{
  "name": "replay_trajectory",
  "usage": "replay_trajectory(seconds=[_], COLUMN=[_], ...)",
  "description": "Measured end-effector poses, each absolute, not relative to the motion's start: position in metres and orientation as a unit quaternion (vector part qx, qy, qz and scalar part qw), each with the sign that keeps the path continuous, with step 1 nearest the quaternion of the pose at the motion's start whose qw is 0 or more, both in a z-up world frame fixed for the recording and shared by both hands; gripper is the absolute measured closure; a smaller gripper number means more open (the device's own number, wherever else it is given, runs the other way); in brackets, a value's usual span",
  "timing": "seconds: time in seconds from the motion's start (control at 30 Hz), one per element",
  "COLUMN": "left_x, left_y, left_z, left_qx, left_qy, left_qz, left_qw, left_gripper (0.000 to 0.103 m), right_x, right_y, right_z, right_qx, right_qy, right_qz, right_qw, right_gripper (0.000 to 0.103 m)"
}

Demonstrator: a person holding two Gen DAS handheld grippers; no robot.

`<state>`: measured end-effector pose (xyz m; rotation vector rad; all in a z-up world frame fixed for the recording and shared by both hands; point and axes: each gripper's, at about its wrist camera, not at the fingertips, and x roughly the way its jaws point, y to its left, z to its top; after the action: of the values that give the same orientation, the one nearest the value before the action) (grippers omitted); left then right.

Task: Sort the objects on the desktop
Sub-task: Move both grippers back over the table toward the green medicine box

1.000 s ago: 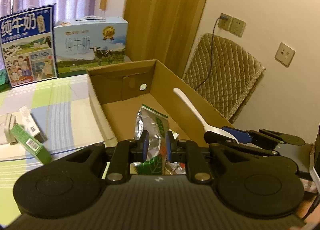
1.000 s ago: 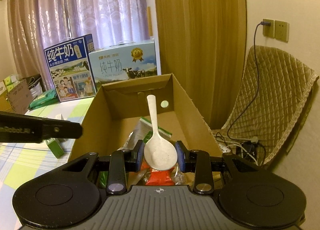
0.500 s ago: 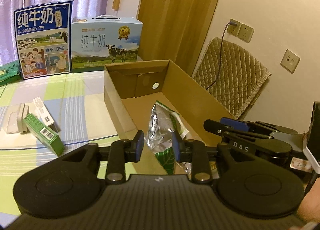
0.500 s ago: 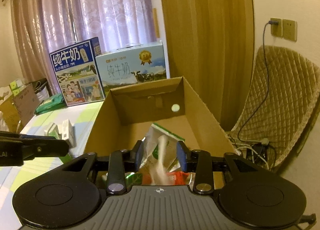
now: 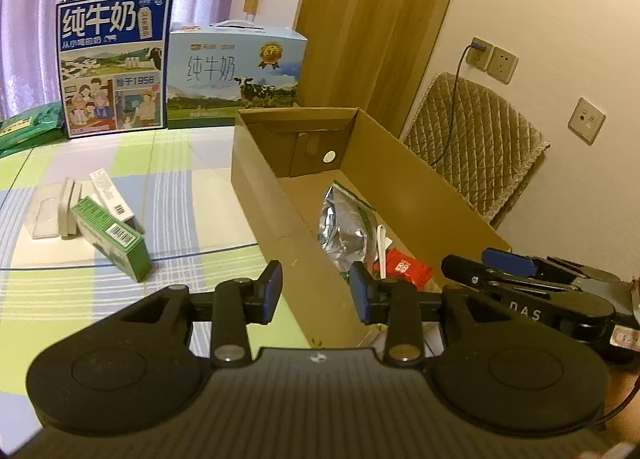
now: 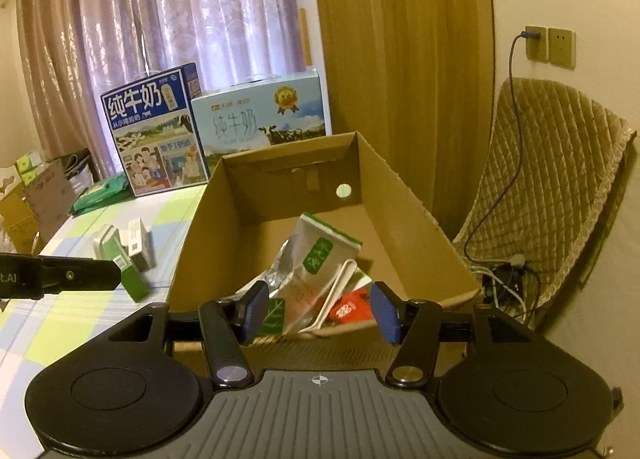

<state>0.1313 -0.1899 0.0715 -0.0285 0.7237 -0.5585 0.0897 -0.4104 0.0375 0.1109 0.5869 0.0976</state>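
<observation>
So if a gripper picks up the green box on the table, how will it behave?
The green box looks like a thin cardboard carton, so probably stiff but crushable, and light. It leans tilted against the white boxes, so a push may tip it flat. Flat sides should not roll.

In the left wrist view the cardboard box [image 5: 404, 179] loses its near end behind the left gripper [image 5: 316, 291], whose body also hides the near worktop [image 5: 192, 195]. The white spoon [image 5: 382, 247] shows only as a thin sliver beside the foil pouch [image 5: 344, 227], and the red packet [image 5: 402, 267] is partly covered. In the right wrist view the spoon's bowl sits behind the box's near wall, and the small cartons [image 6: 132, 247] are partly masked by the left gripper; their print is too small to read
</observation>
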Motion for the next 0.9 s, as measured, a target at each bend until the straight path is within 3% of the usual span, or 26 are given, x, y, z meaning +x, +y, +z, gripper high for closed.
replay_trajectory(seconds=[0.53,0.67,0.9], left_x=[0.114,0.112,0.108], left_y=[-0.145,-0.132,-0.11], left_z=[0.071,0.07,0.067], left_qx=[-0.028,-0.031,-0.039], left_qy=[0.352,0.352,0.352], left_qz=[-0.237,-0.226,-0.212], left_qw=[0.905,0.908,0.911], left_gripper=[0.055,0.043,0.034], right_x=[0.076,0.075,0.074], right_y=[-0.377,-0.367,-0.348], right_z=[0.049,0.051,0.056], right_qx=[0.055,0.051,0.044], right_qy=[0.294,0.295,0.295], right_qz=[0.07,0.078,0.094], right_qw=[0.952,0.951,0.95], right_gripper=[0.032,0.031,0.027])
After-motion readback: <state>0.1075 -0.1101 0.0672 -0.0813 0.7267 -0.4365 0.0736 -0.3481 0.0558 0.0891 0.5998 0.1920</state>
